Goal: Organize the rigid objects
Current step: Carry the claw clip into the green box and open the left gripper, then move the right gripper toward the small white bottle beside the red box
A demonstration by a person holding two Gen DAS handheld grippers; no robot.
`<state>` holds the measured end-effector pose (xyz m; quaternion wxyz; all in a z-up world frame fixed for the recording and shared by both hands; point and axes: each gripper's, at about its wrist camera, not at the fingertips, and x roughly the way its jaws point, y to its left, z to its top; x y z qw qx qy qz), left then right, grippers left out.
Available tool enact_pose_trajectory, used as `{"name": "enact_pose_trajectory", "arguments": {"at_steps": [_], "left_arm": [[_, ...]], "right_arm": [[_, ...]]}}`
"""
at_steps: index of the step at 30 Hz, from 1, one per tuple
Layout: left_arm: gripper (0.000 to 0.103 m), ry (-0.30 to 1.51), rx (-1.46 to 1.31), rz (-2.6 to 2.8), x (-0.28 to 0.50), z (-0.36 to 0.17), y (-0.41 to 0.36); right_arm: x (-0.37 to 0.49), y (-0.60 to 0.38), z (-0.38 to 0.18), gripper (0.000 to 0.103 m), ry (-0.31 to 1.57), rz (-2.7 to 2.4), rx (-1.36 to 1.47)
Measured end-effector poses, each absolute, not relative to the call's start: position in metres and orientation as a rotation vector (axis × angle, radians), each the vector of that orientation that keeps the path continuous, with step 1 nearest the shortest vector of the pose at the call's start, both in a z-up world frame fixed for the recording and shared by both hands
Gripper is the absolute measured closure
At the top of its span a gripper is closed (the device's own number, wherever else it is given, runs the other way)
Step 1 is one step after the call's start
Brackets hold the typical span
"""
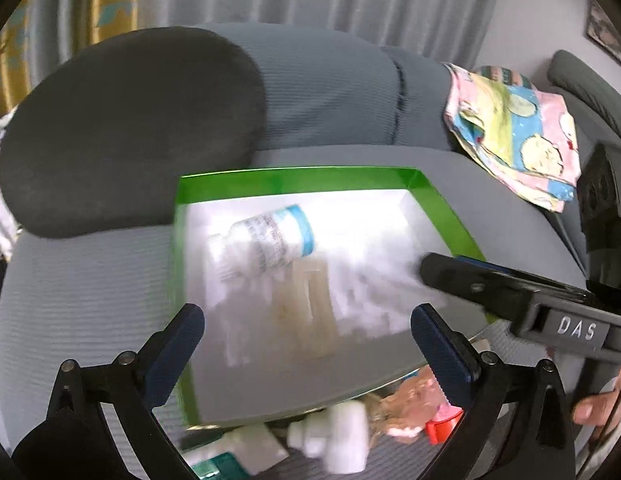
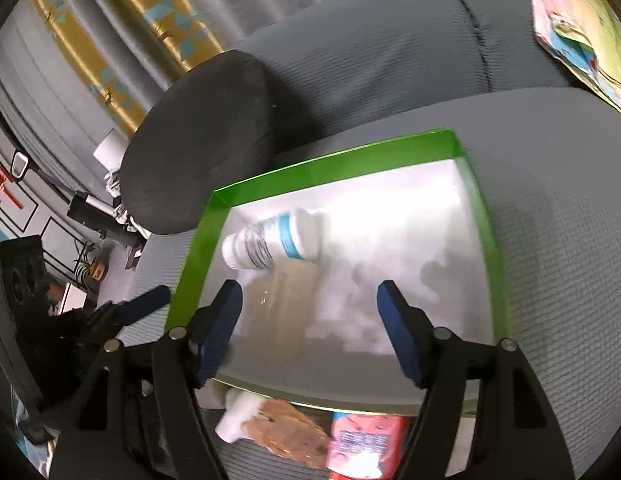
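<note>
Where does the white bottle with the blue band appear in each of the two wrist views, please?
Left wrist view: the bottle lies on its side just left of centre, in the far left part of the green-rimmed tray.
Right wrist view: the bottle lies left of centre, near the tray's far left corner.
Shared landmark: the dark cushion beyond the tray's left corner.

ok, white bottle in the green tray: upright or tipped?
Tipped. The white bottle lies on its side on the floor of the green tray, cap end toward the tray's left wall, label band facing up.
</note>
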<state>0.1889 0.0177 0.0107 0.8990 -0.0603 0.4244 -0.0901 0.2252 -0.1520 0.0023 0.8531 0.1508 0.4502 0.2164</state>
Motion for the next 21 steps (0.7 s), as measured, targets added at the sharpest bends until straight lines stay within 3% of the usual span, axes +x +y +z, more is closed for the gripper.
{"name": "enact_pose_trajectory", "arguments": {"at_steps": [12,14,21], "left_arm": [[0.000,0.856,-0.138,-0.142,0.132,0.019,0.037],[0.000,0.859,-0.132,-0.154,0.122,0.018,0.033],[0.000,0.894,-0.143,-0.212,0.091,0.006,0.008]], "right_arm": [[0.184,-0.201,0.007,0.033,0.953,0.397,0.321],[0.176,-0.203,0.009,0.024,0.958,0.381,0.301],[0.148,-0.216,0.004,0.023,0.983,0.377,0.302]]}}
